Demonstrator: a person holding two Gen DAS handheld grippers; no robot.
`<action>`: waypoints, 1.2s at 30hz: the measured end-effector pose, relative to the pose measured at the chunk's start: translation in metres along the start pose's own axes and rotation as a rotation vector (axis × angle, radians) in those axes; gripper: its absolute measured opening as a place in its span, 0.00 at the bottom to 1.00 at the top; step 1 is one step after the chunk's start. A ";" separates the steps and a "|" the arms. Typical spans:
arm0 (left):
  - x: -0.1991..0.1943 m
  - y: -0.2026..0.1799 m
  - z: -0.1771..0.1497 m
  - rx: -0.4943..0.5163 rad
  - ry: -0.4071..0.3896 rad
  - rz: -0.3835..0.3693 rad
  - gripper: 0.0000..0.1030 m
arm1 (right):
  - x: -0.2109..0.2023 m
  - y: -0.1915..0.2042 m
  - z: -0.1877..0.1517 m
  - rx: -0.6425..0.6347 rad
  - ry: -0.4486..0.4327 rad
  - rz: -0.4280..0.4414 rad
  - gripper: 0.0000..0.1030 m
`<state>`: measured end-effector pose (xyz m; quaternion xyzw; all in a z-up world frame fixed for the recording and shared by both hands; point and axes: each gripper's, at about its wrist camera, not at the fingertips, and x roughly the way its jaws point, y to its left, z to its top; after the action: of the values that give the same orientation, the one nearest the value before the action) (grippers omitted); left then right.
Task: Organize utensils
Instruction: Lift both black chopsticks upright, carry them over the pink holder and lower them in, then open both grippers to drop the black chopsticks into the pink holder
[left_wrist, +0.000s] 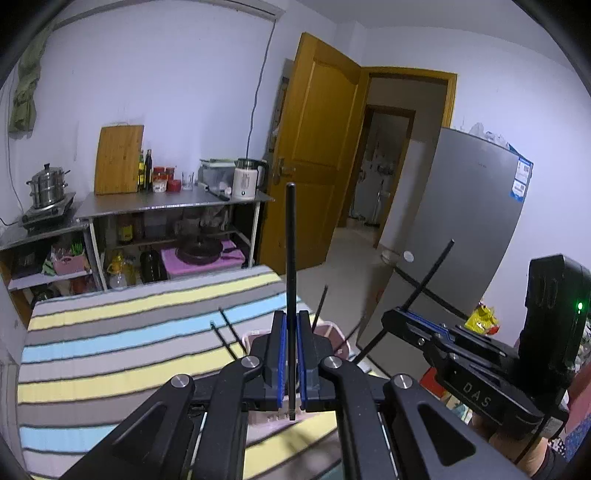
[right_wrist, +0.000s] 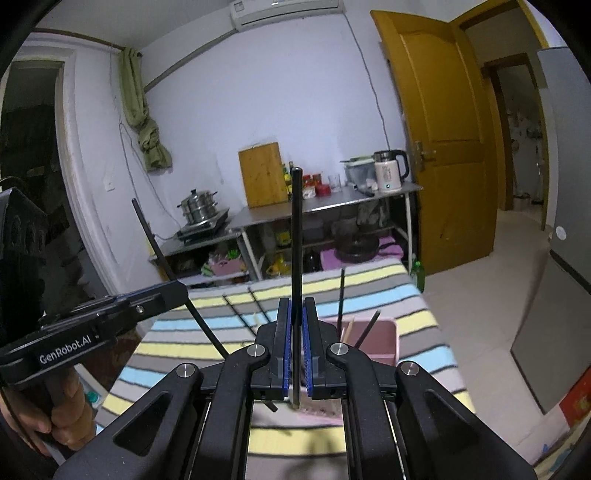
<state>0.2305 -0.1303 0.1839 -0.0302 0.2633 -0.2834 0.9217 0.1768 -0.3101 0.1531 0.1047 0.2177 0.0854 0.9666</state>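
Observation:
My left gripper (left_wrist: 291, 321) is shut on a black chopstick (left_wrist: 290, 240) that stands upright between its blue pads. To its right, my right gripper (left_wrist: 397, 317) grips another black chopstick (left_wrist: 430, 273), which slants up to the right. In the right wrist view, the right gripper (right_wrist: 296, 306) is shut on its chopstick (right_wrist: 296, 229), and the left gripper (right_wrist: 173, 291) carries a slanted one (right_wrist: 151, 236). Below both sits a pink utensil holder (right_wrist: 382, 341) with a few black and pale sticks (right_wrist: 340, 295) standing in it. Two loose black chopsticks (left_wrist: 227, 332) lie on the striped tablecloth (left_wrist: 110, 350).
A steel shelf unit (left_wrist: 166, 203) stands against the far wall with a steamer pot (left_wrist: 46, 186), a wooden cutting board (left_wrist: 118, 158), jars and a kettle (left_wrist: 245, 179). A yellow door (left_wrist: 314, 147) is open; a grey fridge (left_wrist: 461, 221) stands to the right.

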 end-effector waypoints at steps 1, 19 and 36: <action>0.002 0.001 0.005 -0.003 -0.007 0.000 0.05 | 0.001 -0.001 0.003 0.000 -0.005 -0.003 0.05; 0.083 0.021 -0.011 -0.015 0.059 0.013 0.05 | 0.055 -0.015 -0.009 -0.009 0.036 -0.056 0.05; 0.125 0.033 -0.052 -0.002 0.160 0.021 0.05 | 0.090 -0.015 -0.045 -0.044 0.147 -0.087 0.05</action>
<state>0.3087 -0.1648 0.0744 -0.0055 0.3366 -0.2750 0.9006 0.2386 -0.2980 0.0737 0.0673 0.2903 0.0555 0.9530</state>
